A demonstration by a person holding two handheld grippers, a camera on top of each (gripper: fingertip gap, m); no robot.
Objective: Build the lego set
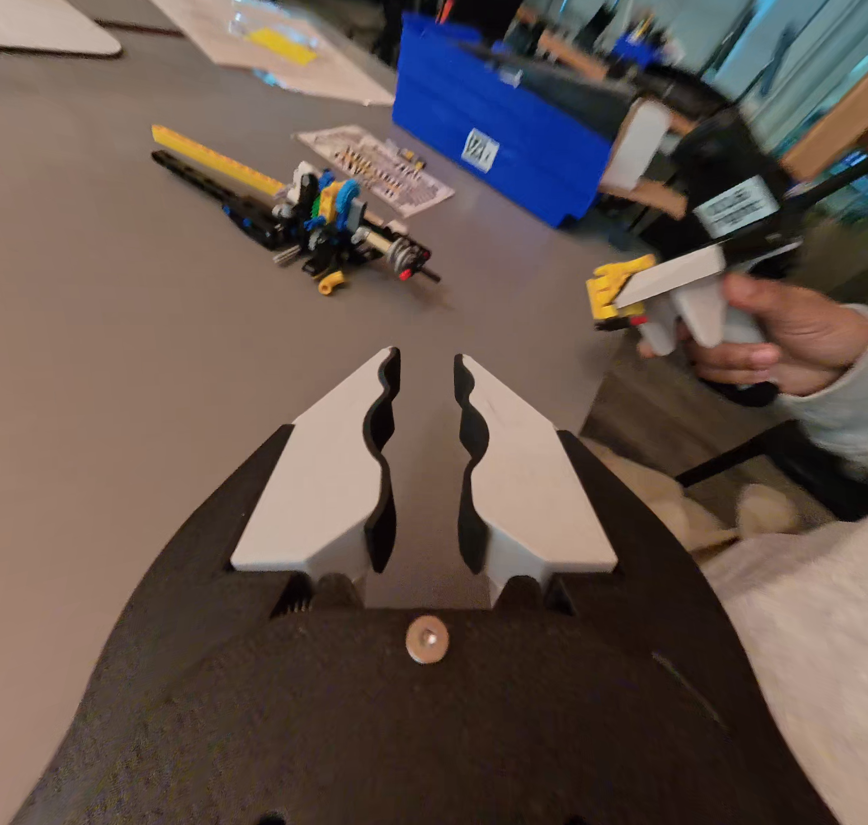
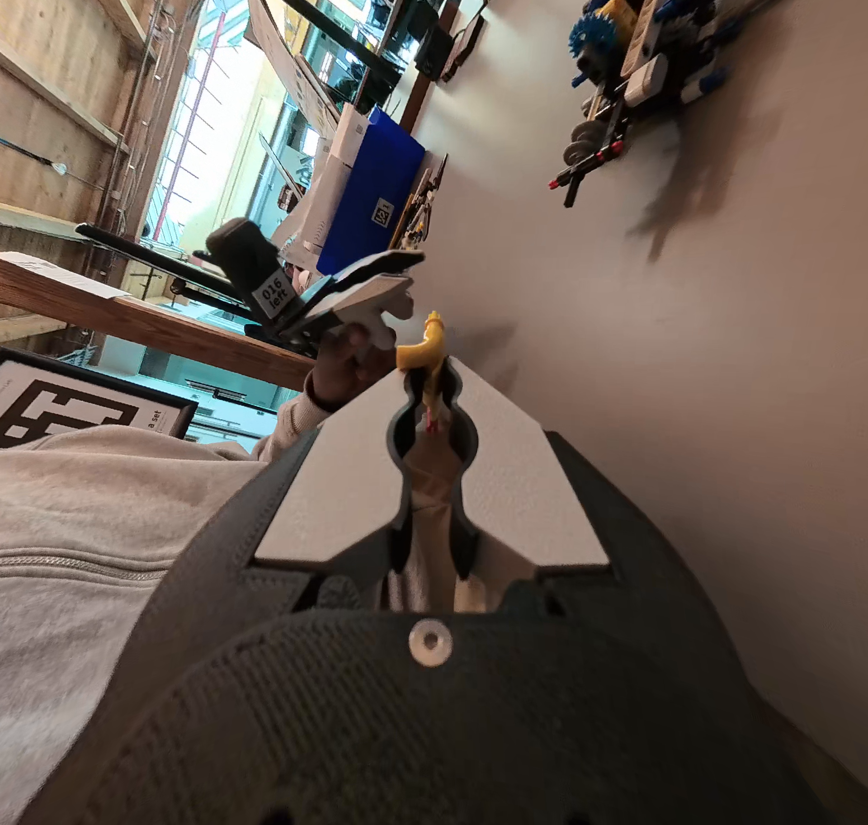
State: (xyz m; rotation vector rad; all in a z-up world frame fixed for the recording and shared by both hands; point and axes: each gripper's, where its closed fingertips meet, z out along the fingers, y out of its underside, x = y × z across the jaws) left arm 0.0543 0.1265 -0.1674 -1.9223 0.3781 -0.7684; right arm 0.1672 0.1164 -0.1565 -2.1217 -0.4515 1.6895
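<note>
While our left gripper (image 1: 426, 356) hangs over the grey table (image 1: 117, 333) with its jaws apart and nothing between them, our right gripper (image 2: 430, 370) is clenched on a small yellow piece (image 2: 425, 347).

In the right wrist view the piece sticks out past the fingertips, long axis roughly in line with the fingers, its curved end hooking off to the left of the tips. In the left wrist view the same piece (image 1: 615, 293) shows right of our left gripper, held off the table edge and pointing left toward the table; a hand (image 1: 789, 337) grips that tool.

The half-built model (image 1: 300, 213) lies flat on the table, ahead and left of the left gripper, well apart from both. Its long axis runs from far-left to near-right: yellow and black beams at the far end, gears in the middle, a black axle with red tips at the near end. A loose yellow elbow (image 1: 330, 282) sits just beside it. Behind the model: a sticker sheet (image 1: 375, 168), then a blue bin (image 1: 493, 116).
</note>
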